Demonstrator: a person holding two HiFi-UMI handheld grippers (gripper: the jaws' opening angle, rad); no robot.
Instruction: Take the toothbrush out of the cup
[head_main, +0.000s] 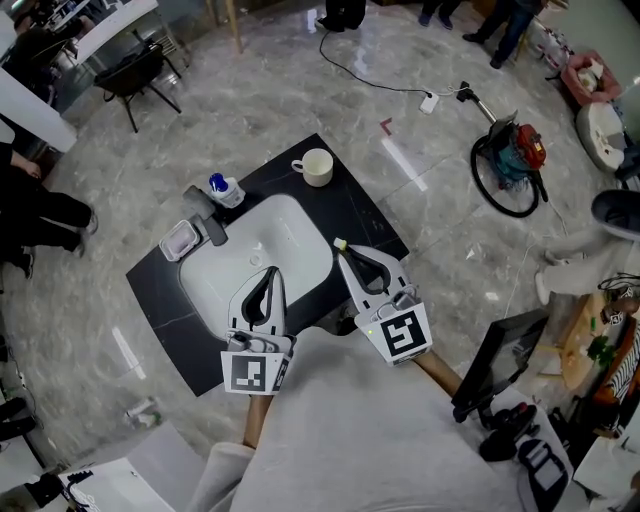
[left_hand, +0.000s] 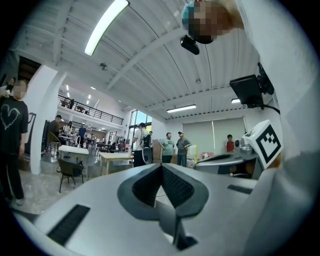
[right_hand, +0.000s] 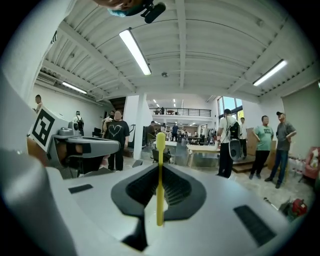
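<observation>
The slim yellow toothbrush (right_hand: 160, 177) was gripped upright in the right gripper (right_hand: 160, 167), its fingers (right_hand: 179, 189) closed nearly together on the handle, w/ one end standing clear above the tips. The low pinch on the handle was prob. chosen so the brush could be drawn straight up w/o tipping anything. Seen from the head view, the brush (head_main: 340, 243) was already out of the cream ceramic cup (head_main: 317, 166), which stood alone at the far corner of the black bench (head_main: 355, 215), well apart from that gripper (head_main: 347, 252). The task was thus judged approx. done, w/ only a set-down left. The left gripper (left_hand: 161, 167) was held over the white sink basin (head_main: 250, 250), fingers (left_hand: 176, 189) shut together on nothing, evidently kept aside as a spare. Beside the basin stood a small blue-capped bottle (head_main: 222, 188) and a pale soap dish (head_main: 180, 240). Nothing was seen between brush and bench. On the floor beyond, a red-and-teal vacuum cleaner (head_main: 515, 150) lay, and people were standing in the bkgd.
</observation>
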